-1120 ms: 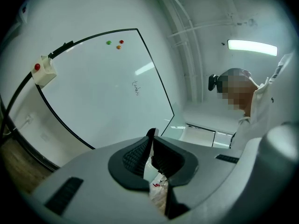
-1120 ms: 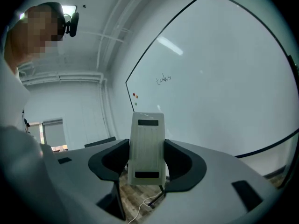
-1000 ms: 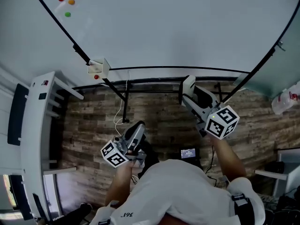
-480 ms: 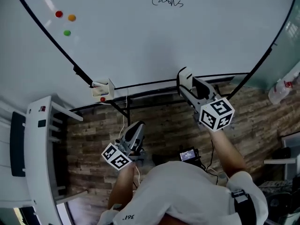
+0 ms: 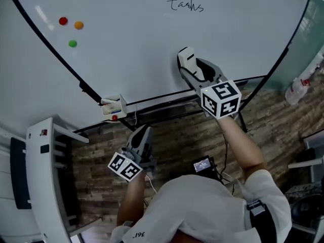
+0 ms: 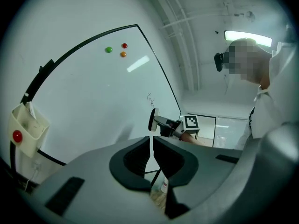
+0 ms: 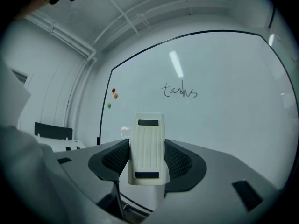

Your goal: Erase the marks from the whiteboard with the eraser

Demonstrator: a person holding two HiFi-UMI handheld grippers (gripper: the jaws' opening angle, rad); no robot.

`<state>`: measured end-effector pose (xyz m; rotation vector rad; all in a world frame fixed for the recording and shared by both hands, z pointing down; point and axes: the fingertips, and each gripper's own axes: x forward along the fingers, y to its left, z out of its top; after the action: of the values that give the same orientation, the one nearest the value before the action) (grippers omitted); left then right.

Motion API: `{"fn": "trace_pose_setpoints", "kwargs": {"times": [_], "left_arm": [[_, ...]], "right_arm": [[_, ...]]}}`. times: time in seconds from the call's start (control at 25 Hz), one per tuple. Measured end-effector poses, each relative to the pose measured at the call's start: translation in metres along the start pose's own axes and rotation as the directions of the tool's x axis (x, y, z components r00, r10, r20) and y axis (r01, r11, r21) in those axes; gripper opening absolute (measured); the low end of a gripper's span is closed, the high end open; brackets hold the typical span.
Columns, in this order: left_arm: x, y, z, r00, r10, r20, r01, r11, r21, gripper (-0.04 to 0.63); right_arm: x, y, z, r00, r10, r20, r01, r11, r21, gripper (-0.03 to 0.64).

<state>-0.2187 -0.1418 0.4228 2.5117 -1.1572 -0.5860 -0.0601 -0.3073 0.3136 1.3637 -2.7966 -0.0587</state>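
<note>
The whiteboard (image 5: 152, 39) carries a handwritten black mark (image 5: 186, 5) near its top and the same mark (image 7: 180, 90) shows in the right gripper view. My right gripper (image 5: 188, 67) is raised in front of the board's lower part, shut on a white eraser (image 7: 148, 146) that stands upright between its jaws; the eraser (image 5: 185, 61) sits below the writing. My left gripper (image 5: 140, 138) hangs low by the board's bottom rail, jaws nearly touching with nothing between them (image 6: 151, 157).
Red, orange and green magnets (image 5: 71, 29) dot the board's left side. A small white holder (image 5: 113, 107) with a red magnet hangs at the bottom rail. A white cabinet (image 5: 45, 176) stands left, a bottle (image 5: 296, 87) right, wood-pattern floor below.
My right gripper with the eraser rose from the bottom rail up onto the board area, toward the writing. The head view tilted up, showing more of the board. The left gripper stayed low.
</note>
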Motion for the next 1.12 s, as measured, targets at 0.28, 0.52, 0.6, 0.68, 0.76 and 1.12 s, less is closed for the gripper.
{"fn": "trace_pose_setpoints", "kwargs": {"times": [0.28,0.52,0.6,0.68,0.76,1.12], "left_arm": [[0.009,0.012,0.008,0.998,0.041,0.042,-0.041,0.999,0.004,0.016],[0.013,0.018,0.01,0.996,0.062,0.056,-0.062,0.998,0.006,0.015],[0.014,0.02,0.01,0.996,0.072,0.055,-0.072,0.997,0.004,0.017],[0.015,0.022,0.01,0.996,0.077,0.056,-0.077,0.997,0.004,0.015],[0.017,0.023,0.01,0.995,0.079,0.058,-0.079,0.997,0.002,0.016],[0.02,0.026,0.008,0.995,0.081,0.054,-0.081,0.997,-0.003,0.015]], "right_arm": [[0.072,0.024,0.045,1.0,0.011,0.019,-0.008,0.99,-0.144,0.253],[0.115,0.055,0.086,0.998,0.025,0.058,-0.01,0.97,-0.242,0.253],[0.125,0.061,0.098,0.997,0.014,0.071,0.007,0.96,-0.281,0.253],[0.132,0.064,0.112,0.996,-0.008,0.086,0.035,0.947,-0.319,0.253],[0.138,0.064,0.121,0.994,-0.031,0.101,0.063,0.942,-0.33,0.253],[0.155,0.06,0.126,0.989,-0.099,0.113,0.136,0.905,-0.403,0.253]]}}
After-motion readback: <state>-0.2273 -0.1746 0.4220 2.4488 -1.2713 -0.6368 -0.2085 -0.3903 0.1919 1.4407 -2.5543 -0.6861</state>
